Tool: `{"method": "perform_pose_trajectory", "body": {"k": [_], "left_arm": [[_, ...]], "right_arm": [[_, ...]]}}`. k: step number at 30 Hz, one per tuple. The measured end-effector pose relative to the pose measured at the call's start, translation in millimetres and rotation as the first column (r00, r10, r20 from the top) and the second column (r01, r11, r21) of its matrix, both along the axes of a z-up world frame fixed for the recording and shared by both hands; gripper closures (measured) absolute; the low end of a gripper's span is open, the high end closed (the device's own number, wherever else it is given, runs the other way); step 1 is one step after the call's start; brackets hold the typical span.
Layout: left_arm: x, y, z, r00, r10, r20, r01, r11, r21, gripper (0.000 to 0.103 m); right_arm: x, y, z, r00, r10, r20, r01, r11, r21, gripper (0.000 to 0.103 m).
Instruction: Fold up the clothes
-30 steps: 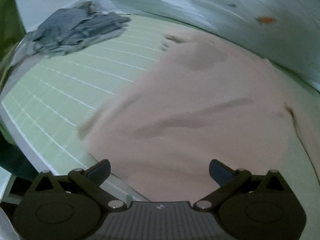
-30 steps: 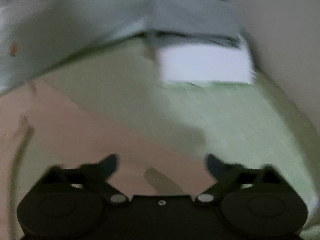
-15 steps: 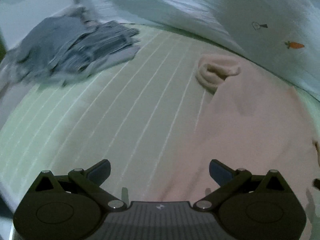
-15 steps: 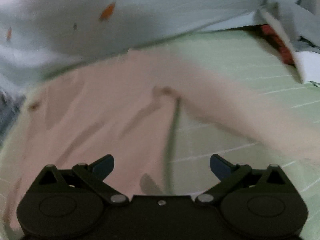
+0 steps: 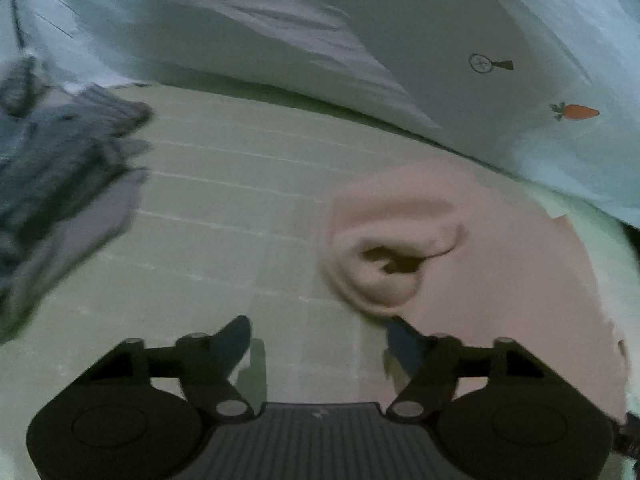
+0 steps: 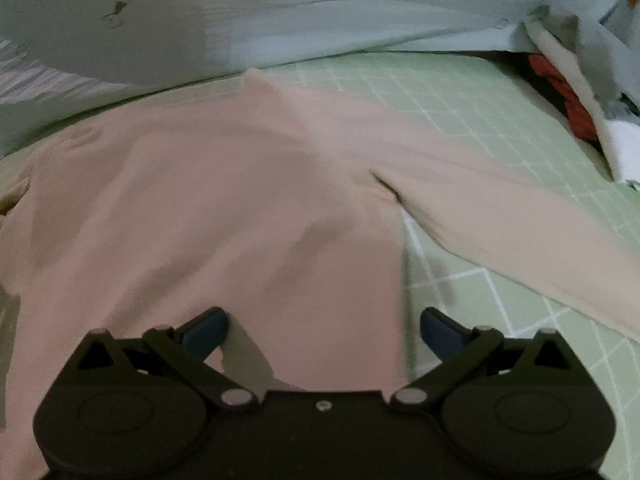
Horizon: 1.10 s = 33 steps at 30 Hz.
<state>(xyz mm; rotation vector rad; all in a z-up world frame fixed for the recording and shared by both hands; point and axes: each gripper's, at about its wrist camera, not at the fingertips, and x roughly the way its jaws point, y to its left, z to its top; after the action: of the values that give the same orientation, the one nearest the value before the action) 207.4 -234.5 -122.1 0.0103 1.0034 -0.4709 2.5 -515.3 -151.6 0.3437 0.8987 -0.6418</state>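
A pale pink long-sleeved top (image 6: 224,208) lies spread flat on the green gridded sheet (image 6: 472,112), one sleeve (image 6: 532,216) stretching to the right. In the left wrist view its rolled cuff or collar opening (image 5: 394,256) lies just ahead of the right fingertip (image 5: 400,340). My left gripper (image 5: 320,338) hovers at the pink fabric's edge; its jaws are closing with nothing pressed between them, only sheet and the fabric's edge below. My right gripper (image 6: 324,328) stands open low over the top's body, near the armpit seam.
A heap of grey clothes (image 5: 60,168) lies at the left on the sheet. A pale blue quilt with carrot prints (image 5: 460,60) runs along the far side. Red and white things (image 6: 568,100) sit at the far right, partly under the quilt.
Both views have slid across the bed. The left gripper has come up to the rolled opening and its jaws have narrowed. The right gripper has swung from the white object over the pink top.
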Motion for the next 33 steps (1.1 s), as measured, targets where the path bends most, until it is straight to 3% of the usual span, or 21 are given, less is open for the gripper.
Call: {"method": "perform_pose_trajectory", "body": {"k": [8, 11, 14, 18, 23, 25, 27, 28, 30, 33], "left_arm": [[8.4, -19.6, -15.3, 0.999, 0.03, -0.031, -0.032, 0.997, -0.074, 0.065], [7.5, -23.3, -17.4, 0.999, -0.004, -0.037, 0.001, 0.997, -0.081, 0.094], [6.5, -26.7, -14.7, 1.0, -0.017, -0.01, 0.016, 0.998, -0.054, 0.099], [7.3, -16.7, 5.9, 0.996, -0.035, 0.085, 0.035, 0.999, 0.002, 0.1], [28.4, 23.3, 41.9, 0.968, 0.065, 0.242, -0.082, 0.994, 0.065, 0.099], [40.5, 38.2, 42.5, 0.965, 0.132, 0.225, -0.145, 0.988, 0.045, 0.098], [44.9, 48.8, 36.2, 0.96, 0.209, 0.185, -0.217, 0.976, 0.024, 0.091], [43.7, 52.0, 31.9, 0.957, 0.239, 0.162, -0.244, 0.97, 0.013, 0.085], [35.1, 53.2, 22.8, 0.961, 0.253, 0.11, -0.252, 0.968, -0.017, 0.058], [22.2, 53.6, 8.7, 0.965, 0.261, 0.031, -0.259, 0.964, -0.061, 0.055]], "right_arm": [[7.1, -15.7, 1.1, 0.999, 0.014, -0.031, -0.013, 1.0, 0.024, 0.0], [7.5, -16.9, 0.6, 0.999, 0.025, -0.033, -0.024, 0.999, 0.025, 0.0], [7.2, -16.9, 0.0, 0.999, 0.03, -0.026, -0.03, 0.999, 0.02, 0.0], [4.6, -15.0, -1.0, 0.999, 0.037, -0.011, -0.037, 0.999, 0.007, 0.0], [5.1, -14.8, -0.8, 1.0, 0.016, -0.005, -0.016, 1.0, 0.003, 0.0], [5.1, -14.4, -0.7, 1.0, 0.01, -0.001, -0.01, 1.0, -0.001, 0.0], [4.8, -14.3, -0.6, 1.0, 0.005, 0.002, -0.005, 1.0, -0.002, 0.0], [4.6, -14.5, -0.5, 1.0, 0.003, 0.003, -0.003, 1.0, -0.003, 0.0], [4.2, -14.7, -0.4, 1.0, 0.005, 0.003, -0.005, 1.0, -0.003, 0.0], [3.2, -14.6, -0.4, 1.0, 0.002, 0.006, -0.002, 1.0, -0.005, 0.0]]}}
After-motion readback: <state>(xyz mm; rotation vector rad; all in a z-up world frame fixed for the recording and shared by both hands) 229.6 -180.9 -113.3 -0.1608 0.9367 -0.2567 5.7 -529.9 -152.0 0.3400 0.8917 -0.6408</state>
